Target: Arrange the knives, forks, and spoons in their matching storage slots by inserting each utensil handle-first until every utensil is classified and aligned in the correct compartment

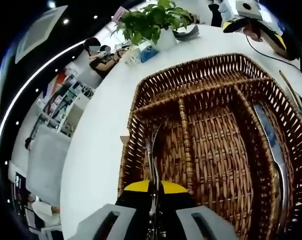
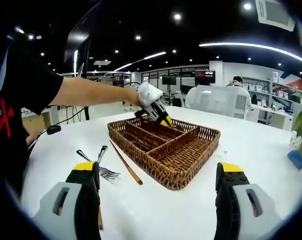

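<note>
The left gripper (image 1: 155, 192) has its yellow-tipped jaws closed on a fork (image 1: 152, 150), a thin shiny metal utensil that runs forward from between the jaws into the nearest-left slot of the basket (image 1: 140, 95). From the right gripper view, that same gripper (image 2: 163, 119) is held by a hand (image 2: 146, 95) at the far edge of the basket (image 2: 191, 172), tilted down into it.

The right gripper (image 2: 158, 180) is wide open, jaws far apart, holding nothing and hovering above the white table (image 2: 251, 140) in front of the basket.

The basket is brown woven wicker, rectangular, with wicker dividers making long parallel slots and one crosswise slot. A steel knife (image 1: 273, 145) lies lengthwise in the slot at the right side in the left gripper view.

On the table left of the basket lie loose metal forks (image 2: 103, 167), their tines and handles overlapping, and a slim brown wooden stick (image 2: 125, 169) just beside the basket. A leafy green plant (image 1: 151, 20) in a white pot stands beyond the basket.
</note>
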`<state>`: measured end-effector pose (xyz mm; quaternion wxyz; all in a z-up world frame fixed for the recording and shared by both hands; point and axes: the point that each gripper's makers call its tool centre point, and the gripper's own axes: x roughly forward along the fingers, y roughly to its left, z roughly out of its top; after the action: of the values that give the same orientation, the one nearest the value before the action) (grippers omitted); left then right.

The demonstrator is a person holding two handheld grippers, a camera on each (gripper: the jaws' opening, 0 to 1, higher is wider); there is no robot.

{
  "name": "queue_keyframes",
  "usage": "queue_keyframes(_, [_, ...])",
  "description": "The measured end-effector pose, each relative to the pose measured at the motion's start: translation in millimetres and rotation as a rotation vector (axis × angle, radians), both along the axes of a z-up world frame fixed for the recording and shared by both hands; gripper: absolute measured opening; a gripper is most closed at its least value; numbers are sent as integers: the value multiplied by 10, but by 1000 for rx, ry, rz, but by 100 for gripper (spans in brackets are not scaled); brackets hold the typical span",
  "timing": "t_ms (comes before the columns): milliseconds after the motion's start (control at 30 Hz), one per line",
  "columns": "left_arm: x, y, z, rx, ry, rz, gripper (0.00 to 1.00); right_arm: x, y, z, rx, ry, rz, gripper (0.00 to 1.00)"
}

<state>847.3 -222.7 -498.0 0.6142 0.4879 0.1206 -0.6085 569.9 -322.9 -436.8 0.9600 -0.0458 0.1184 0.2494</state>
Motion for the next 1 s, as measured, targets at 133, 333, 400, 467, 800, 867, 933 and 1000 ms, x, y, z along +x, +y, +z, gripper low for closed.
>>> queue_keyframes(133, [-34,4,52,-30,30,7,5,-1,19,-4,-1,0,4,99])
queue_keyframes(333, [-70,18,111,-66,53,35,8,5,14,-2,0,0,2,99])
queue_keyframes(400, [-79,49,154,-86,60,50,11,5,11,7,2,-2,1,99])
queue_keyframes(467, [-97,49,229,-141,86,70,16,2,13,22,7,-4,3,99])
queue_keyframes(800, [10,317,798,-495,94,304,96,-15,32,43,-7,-13,10,99])
queue_keyframes(867, [-43,405,880,-545,106,324,100,-16,35,50,-5,-17,9,99])
queue_keyframes(933, [-131,482,907,-564,136,334,100,-17,34,50,-8,-19,9,99])
queue_keyframes(1000, [-262,623,914,-572,145,349,100,-14,25,51,-16,-22,6,99])
